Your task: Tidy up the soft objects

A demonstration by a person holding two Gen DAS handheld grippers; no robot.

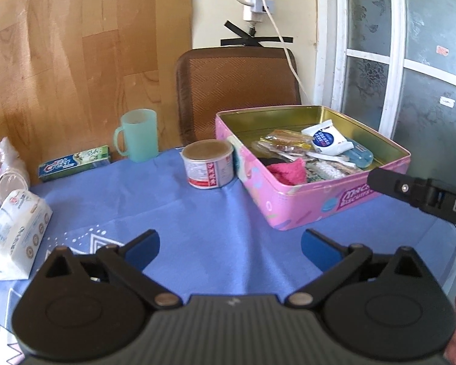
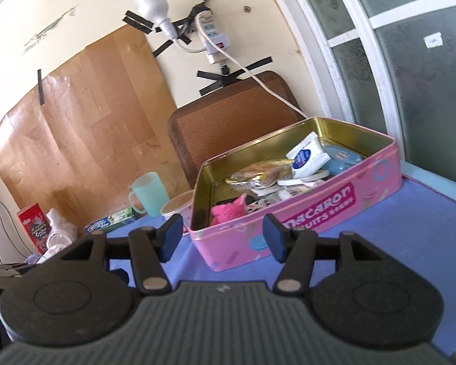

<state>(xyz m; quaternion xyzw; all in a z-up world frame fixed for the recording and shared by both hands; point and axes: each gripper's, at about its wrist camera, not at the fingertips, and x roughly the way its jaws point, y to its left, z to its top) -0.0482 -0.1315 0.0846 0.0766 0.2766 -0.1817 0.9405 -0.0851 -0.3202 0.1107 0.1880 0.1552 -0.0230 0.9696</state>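
A pink biscuit tin (image 1: 307, 210) (image 2: 319, 213) stands open on the blue tablecloth. Inside lie a pink fluffy cloth (image 1: 287, 172) (image 2: 228, 211), a white packet with a blue label (image 1: 325, 140) (image 2: 307, 156), snack wrappers and a blue item. My left gripper (image 1: 229, 249) is open and empty above the cloth, in front of the tin. My right gripper (image 2: 223, 237) is open and empty, close to the tin's near corner; one of its fingers (image 1: 389, 179) shows in the left wrist view beside the tin's right side.
A small can (image 1: 208, 164), a mint green mug (image 1: 139, 135) (image 2: 150, 193), a toothpaste box (image 1: 74, 162) (image 2: 111, 222) and a white tissue pack (image 1: 16, 234) sit on the table. A brown chair back (image 1: 237, 88) stands behind. A glass door is at the right.
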